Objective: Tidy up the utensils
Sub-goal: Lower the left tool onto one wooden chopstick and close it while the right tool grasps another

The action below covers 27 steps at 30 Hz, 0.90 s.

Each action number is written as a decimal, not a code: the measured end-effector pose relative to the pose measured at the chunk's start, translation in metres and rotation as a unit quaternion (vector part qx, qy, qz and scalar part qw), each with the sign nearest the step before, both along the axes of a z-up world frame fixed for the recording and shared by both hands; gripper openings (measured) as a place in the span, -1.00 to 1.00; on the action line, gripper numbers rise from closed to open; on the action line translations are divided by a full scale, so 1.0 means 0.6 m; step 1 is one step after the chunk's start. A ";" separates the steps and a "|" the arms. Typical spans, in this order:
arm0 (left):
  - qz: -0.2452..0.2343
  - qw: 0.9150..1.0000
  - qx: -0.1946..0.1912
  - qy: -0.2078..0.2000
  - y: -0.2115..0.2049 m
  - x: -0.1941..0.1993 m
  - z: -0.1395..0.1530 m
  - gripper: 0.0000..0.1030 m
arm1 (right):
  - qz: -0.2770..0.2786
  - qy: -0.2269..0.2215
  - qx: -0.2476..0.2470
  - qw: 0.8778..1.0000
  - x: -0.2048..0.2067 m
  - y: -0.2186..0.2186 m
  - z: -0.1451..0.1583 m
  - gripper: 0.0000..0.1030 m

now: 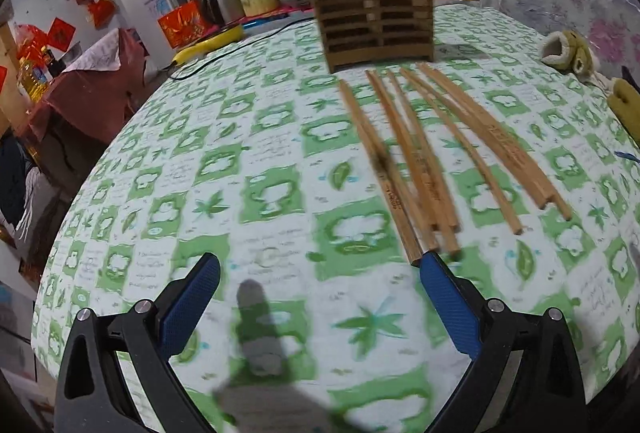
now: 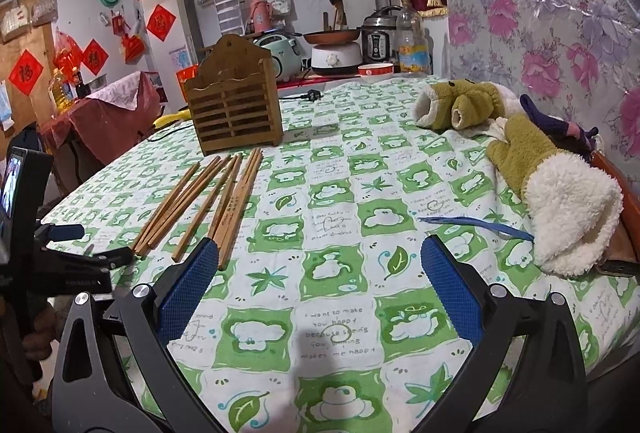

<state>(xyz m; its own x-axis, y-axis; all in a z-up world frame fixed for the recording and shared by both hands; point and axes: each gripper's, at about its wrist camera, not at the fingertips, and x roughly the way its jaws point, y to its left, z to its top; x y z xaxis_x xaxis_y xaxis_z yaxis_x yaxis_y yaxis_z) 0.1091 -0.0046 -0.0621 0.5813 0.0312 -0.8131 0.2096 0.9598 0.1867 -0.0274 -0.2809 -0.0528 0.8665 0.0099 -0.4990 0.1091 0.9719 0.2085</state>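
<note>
Bamboo chopsticks (image 1: 436, 157) are shown loose on the surface (image 1: 200, 193), just before the empty-looking wooden chopstick holder (image 1: 372, 5) near its far edge. Left tool (image 1: 320, 297) and right tool (image 2: 320, 281) are held wide apart, nothing gripped; sorting is judged unstarted.

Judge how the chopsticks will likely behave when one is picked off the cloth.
The chopsticks look like thin, straight wood, so probably stiff and light. They lie close together, some touching, on the cloth, so closing on one may nudge its neighbours. Being slender and flat on the cloth, one might roll or pivot between the open left tongs.
</note>
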 end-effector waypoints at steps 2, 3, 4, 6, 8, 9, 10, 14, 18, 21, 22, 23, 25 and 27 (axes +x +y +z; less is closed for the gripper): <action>0.023 0.999 0.029 -0.012 0.022 0.009 0.002 0.90 | 0.000 0.004 0.004 1.000 0.001 -0.004 -0.001 0.89; 0.039 0.998 0.037 -0.015 0.035 0.014 0.003 0.90 | 0.000 0.006 0.006 1.000 0.001 -0.004 -0.002 0.89; 0.054 0.998 0.038 -0.014 0.049 0.019 0.004 0.90 | 0.002 0.008 0.007 1.000 0.003 -0.004 -0.003 0.89; 0.061 0.998 0.015 -0.004 0.065 0.027 0.008 0.89 | 0.013 0.015 0.004 1.000 0.008 0.001 -0.004 0.89; 0.046 0.999 -0.002 -0.003 0.061 0.027 0.013 0.89 | 0.028 0.021 0.001 0.999 0.013 0.009 -0.003 0.89; 0.037 0.999 0.000 -0.007 0.054 0.026 0.014 0.89 | 0.039 0.025 0.001 0.999 0.016 0.015 -0.003 0.89; 0.029 0.999 0.005 -0.013 0.045 0.025 0.015 0.89 | 0.057 0.032 0.004 0.998 0.022 0.023 -0.003 0.89; 0.021 1.000 0.017 -0.014 0.025 0.033 0.005 0.89 | 0.116 0.073 0.008 0.991 0.047 0.057 -0.013 0.80; 0.027 0.999 -0.019 0.010 0.041 0.039 -0.003 0.90 | 0.134 0.130 -0.007 0.982 0.069 0.078 -0.031 0.61; 0.034 0.998 -0.047 0.026 0.052 0.045 -0.007 0.90 | 0.141 0.177 -0.014 0.974 0.090 0.086 -0.038 0.51; 0.035 0.998 -0.054 0.029 0.054 0.046 -0.008 0.90 | 0.141 0.187 -0.020 0.972 0.096 0.085 -0.038 0.49; 0.037 0.997 -0.061 0.033 0.058 0.047 -0.009 0.90 | 0.144 0.193 -0.026 0.970 0.103 0.086 -0.038 0.36; 0.038 0.996 -0.068 0.035 0.061 0.047 -0.010 0.90 | 0.155 0.207 -0.030 0.966 0.120 0.089 -0.037 0.15; 0.037 0.996 -0.067 0.034 0.060 0.046 -0.010 0.89 | 0.153 0.214 -0.040 0.964 0.134 0.083 -0.038 -0.20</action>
<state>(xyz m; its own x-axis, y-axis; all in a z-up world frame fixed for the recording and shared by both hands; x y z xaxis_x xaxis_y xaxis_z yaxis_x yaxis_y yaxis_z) 0.1369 0.0313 -0.0678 0.5251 -0.0388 -0.8501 0.1444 0.9885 0.0441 0.0532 -0.2311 -0.0759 0.5435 0.1787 -0.8202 -0.1257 0.9834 0.1310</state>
